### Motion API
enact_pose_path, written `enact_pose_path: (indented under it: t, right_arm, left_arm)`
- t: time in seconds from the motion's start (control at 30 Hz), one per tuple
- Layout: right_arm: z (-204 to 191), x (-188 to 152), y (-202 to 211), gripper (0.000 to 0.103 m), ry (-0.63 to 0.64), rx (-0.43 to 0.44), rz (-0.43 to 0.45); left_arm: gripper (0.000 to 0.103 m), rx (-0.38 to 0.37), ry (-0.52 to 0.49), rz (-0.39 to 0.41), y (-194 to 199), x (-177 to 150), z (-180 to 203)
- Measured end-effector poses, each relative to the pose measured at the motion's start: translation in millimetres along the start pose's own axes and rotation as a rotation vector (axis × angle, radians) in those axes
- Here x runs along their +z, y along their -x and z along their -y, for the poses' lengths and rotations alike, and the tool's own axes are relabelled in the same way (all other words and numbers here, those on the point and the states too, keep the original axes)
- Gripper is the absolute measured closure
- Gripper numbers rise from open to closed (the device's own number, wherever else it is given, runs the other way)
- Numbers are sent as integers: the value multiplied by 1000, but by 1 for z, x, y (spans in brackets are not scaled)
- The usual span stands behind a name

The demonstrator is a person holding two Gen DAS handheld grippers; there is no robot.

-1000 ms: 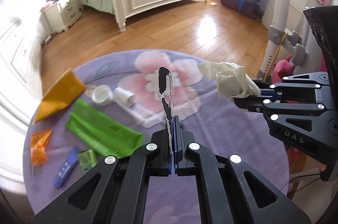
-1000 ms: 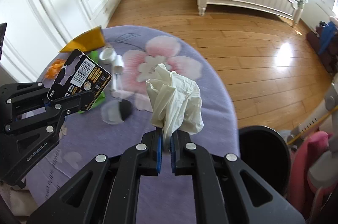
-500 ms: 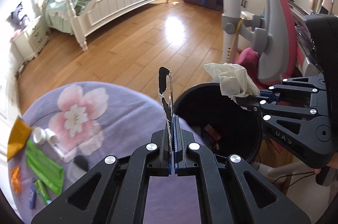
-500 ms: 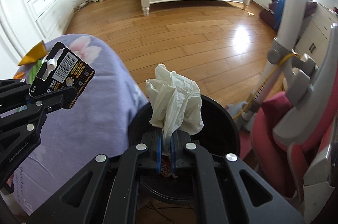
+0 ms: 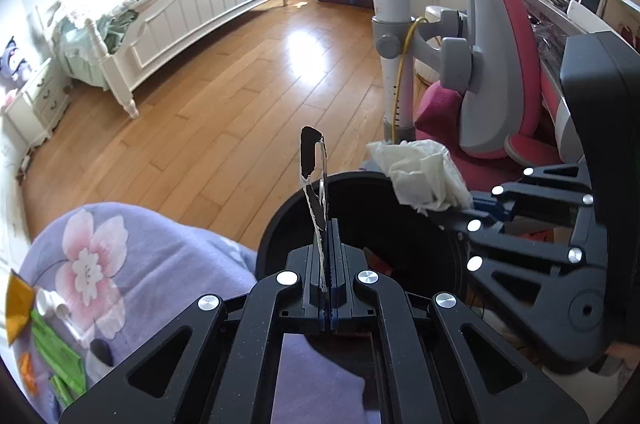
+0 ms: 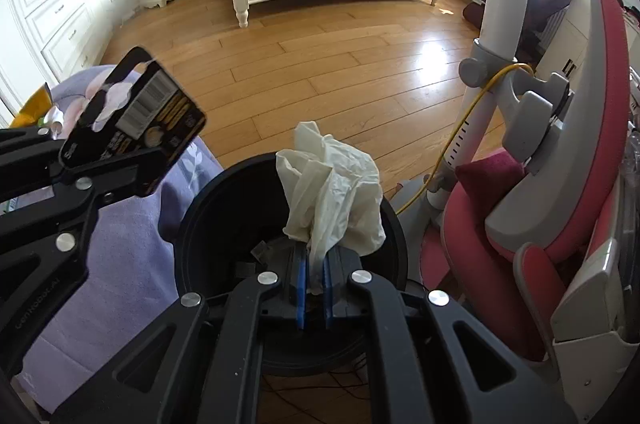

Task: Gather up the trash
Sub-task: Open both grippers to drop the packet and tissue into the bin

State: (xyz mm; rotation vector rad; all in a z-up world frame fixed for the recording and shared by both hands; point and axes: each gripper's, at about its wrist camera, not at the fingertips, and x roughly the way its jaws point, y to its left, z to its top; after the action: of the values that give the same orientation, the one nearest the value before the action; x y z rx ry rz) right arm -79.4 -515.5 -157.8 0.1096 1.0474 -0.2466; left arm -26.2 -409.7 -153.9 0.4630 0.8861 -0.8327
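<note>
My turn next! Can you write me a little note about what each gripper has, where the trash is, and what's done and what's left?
Left gripper: shut on a torn black card package, held by the black bin's rim.
Right gripper: shut on a crumpled white tissue, over the bin opening.
Done: both pieces carried to the bin; some trash lies inside already.
Left: drop both, then fetch the wrappers on the purple table.

- My left gripper (image 5: 329,256) is matte black plastic, with two forked arms pierced by triangular holes.
- Round silver screws sit at the joints.
- My right gripper (image 6: 314,276) matches it; thin blue pads line its jaws.
</note>
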Motion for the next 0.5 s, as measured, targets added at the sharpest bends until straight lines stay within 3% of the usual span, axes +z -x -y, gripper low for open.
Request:
enact_pose_path:
  t: [0.5]
  right_arm:
    - [9,-1,-16,97,-43,-6,-25]
  left_arm:
    - [101,9,26,-40,-24,2,-1]
